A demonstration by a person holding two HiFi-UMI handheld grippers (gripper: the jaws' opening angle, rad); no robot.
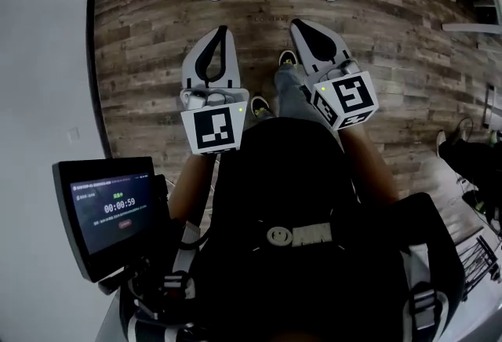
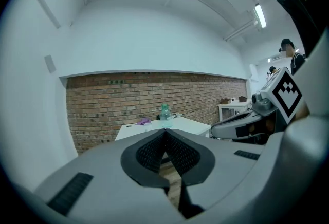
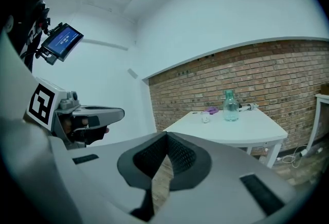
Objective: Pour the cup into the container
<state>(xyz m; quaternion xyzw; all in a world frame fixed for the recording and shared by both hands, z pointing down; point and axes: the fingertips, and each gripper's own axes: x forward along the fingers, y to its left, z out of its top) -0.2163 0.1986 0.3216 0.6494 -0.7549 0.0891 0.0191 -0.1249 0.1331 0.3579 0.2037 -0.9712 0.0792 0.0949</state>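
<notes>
The left gripper and the right gripper are held clenched and empty over the wood floor — a glass bottle is seen on the white table ahead.

Left gripper & right gripper: grey, blk pads, blk/wht square markers. Floor: brown wood planks. Wall, centre: red-brown brick. Table wht; bottle clear greenish; item purple. Screen, lower left: dark, wht digits.
</notes>
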